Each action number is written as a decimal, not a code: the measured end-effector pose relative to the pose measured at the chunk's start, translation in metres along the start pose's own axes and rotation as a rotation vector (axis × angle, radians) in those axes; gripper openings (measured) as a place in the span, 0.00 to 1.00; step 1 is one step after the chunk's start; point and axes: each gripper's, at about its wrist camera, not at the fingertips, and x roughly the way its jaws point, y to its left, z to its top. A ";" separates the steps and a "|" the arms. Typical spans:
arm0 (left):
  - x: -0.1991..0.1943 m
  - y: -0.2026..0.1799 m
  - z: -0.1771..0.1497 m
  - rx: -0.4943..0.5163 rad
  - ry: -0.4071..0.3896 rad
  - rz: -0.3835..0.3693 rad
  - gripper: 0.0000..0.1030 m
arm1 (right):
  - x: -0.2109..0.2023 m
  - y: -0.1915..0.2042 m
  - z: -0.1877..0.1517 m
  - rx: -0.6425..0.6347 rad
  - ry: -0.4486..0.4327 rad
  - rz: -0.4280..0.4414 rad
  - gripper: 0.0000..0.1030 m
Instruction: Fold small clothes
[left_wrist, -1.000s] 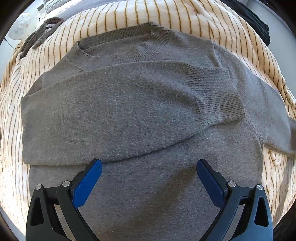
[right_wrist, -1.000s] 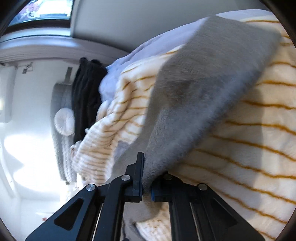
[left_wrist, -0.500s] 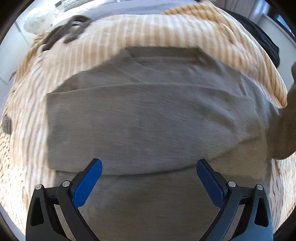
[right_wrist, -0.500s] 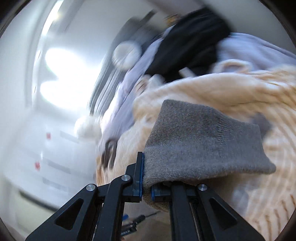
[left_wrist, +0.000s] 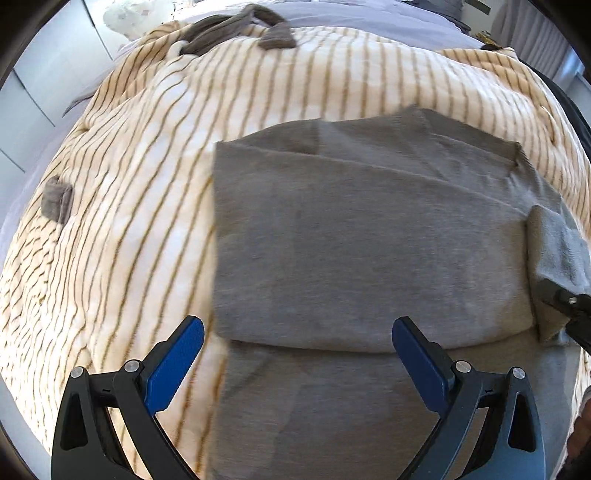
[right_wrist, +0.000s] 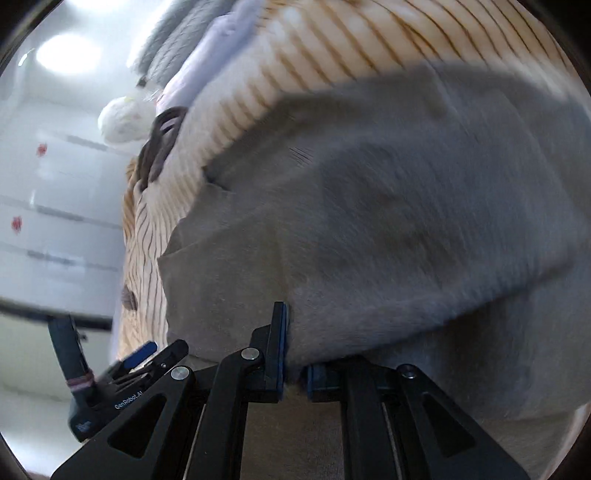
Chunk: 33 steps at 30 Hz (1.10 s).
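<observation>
Grey sweater (left_wrist: 369, 236) spread on striped blanket (left_wrist: 155, 177) over the bed, one sleeve already laid across the chest, presumably to square the garment before the body folds. Right gripper (right_wrist: 295, 354) at 3 o'clock in the left wrist view, fingers (right_wrist: 279, 343) closed narrowly on the second sleeve's cuff (left_wrist: 557, 251), cloth bunched between the pads. Cuff raised and carried over the torso, likely for laying atop the first sleeve. Left gripper (left_wrist: 297, 363) poised low over the hem near 6 o'clock, fingers (left_wrist: 177, 365) wide apart and empty, apparently placed for pinning or lifting the lower edge next. Motion blur in the right wrist view; contact of cuff with torso not determinable. Loose dark strap (left_wrist: 229, 29) at 11 o'clock, well apart from the garment.
</observation>
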 end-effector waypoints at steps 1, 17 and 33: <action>0.007 0.012 0.000 -0.003 0.002 -0.002 0.99 | -0.002 -0.005 -0.002 0.031 -0.007 0.019 0.27; 0.018 0.071 -0.006 -0.005 0.004 -0.010 0.99 | -0.026 0.082 0.007 -0.274 -0.188 -0.142 0.09; 0.017 0.121 0.000 -0.050 -0.021 -0.259 0.99 | 0.022 0.101 -0.057 -0.555 0.089 -0.327 0.51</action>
